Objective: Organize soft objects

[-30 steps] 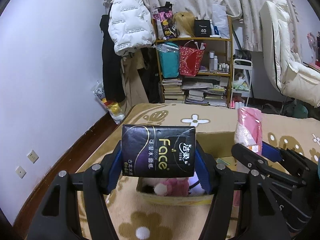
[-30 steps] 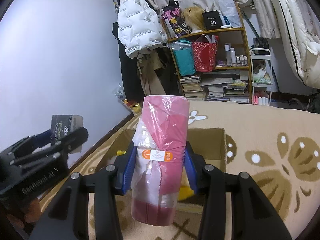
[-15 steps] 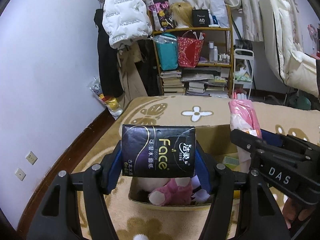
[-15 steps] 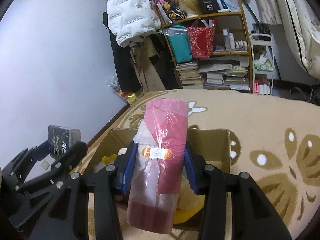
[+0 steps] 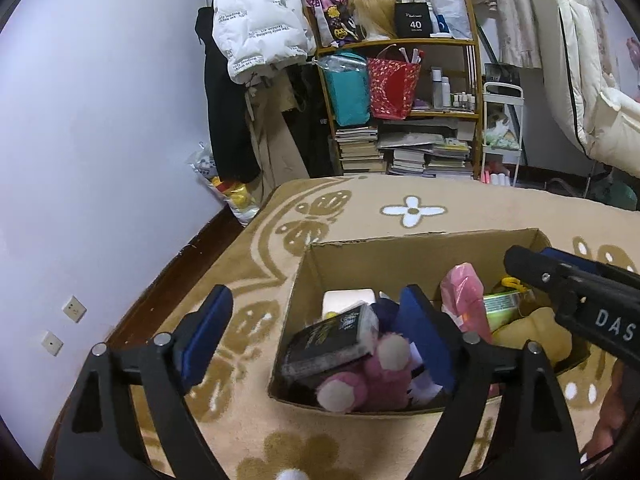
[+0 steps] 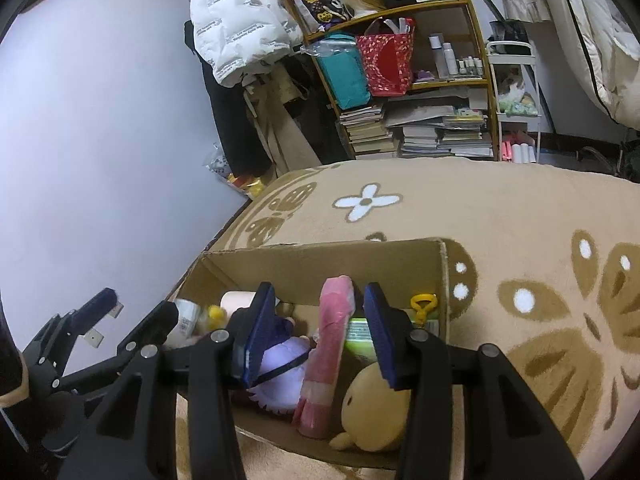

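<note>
- The left gripper [image 5: 316,336] hangs over the near left corner of the cardboard box [image 5: 420,246]; its jaws have just been opening and now stand wide apart, the blue pads touching nothing
- The black tissue pack [image 5: 330,340] lies loose in the box, tilted, propped on the pink plush toy [image 5: 364,380] at the near wall, with a white roll [image 5: 348,300] just behind it
- The right gripper [image 6: 320,332] is over the right half of the same box; its jaws have just been opening a little and sit slightly apart around the pink wrapped bundle [image 6: 328,352]
- That pink bundle stands nearly upright between the pads, its lower end down among the toys; there is a gap on both sides, so the pads do not look to be pressing it
- Beside the bundle, a pale purple plush [image 6: 280,376] lies to its left and a yellow round plush [image 6: 372,404] to its right near the front wall
- A green packet [image 6: 358,340] and a yellow clip [image 6: 424,304] sit towards the far right corner of the box
- The box rests on a beige patterned blanket [image 6: 500,216] with brown shapes and a white flower
- Far off stand a cluttered bookshelf [image 5: 404,108] and, to its left, a white puffer jacket [image 5: 256,20] hung against the wall
</note>
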`<control>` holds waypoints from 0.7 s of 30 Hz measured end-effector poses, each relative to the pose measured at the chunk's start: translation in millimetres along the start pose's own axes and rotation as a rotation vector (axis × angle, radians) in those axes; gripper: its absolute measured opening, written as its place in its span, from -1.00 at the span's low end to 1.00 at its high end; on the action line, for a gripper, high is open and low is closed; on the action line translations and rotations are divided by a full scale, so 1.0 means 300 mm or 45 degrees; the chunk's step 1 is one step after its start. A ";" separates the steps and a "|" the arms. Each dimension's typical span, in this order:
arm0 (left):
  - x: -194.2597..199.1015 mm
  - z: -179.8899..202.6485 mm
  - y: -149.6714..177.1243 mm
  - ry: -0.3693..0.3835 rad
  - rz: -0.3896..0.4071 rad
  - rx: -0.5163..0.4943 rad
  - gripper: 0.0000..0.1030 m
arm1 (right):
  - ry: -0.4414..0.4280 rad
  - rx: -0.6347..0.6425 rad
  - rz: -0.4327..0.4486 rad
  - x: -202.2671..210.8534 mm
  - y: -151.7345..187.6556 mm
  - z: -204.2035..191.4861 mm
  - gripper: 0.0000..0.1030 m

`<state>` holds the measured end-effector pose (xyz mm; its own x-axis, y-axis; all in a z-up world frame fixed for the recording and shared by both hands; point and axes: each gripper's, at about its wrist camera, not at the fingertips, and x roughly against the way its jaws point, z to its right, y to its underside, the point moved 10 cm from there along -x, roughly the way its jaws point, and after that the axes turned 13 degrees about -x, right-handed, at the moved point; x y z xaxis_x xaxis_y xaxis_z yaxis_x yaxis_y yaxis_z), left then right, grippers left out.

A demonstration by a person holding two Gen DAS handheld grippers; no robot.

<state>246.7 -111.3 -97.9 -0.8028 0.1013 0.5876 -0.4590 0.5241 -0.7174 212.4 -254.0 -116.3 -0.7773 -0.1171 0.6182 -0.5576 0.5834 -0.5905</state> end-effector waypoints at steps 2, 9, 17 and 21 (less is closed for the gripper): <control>0.007 -0.007 0.004 -0.010 -0.009 -0.001 0.87 | 0.003 -0.005 0.002 0.005 -0.001 0.003 0.14; 0.050 -0.056 0.019 -0.010 -0.020 0.048 0.98 | 0.024 -0.004 0.025 0.062 0.005 0.008 0.69; 0.141 -0.145 0.035 -0.009 -0.011 0.118 0.99 | 0.054 0.057 0.056 0.146 0.003 -0.025 0.95; 0.197 -0.167 0.042 0.015 -0.011 0.107 0.99 | 0.050 0.085 0.075 0.201 -0.002 -0.062 1.00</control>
<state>212.5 -56.4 -53.5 -0.7942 0.1075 0.5981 -0.4968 0.4519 -0.7409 171.4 -246.6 -69.1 -0.7978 -0.0518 0.6007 -0.5306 0.5333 -0.6588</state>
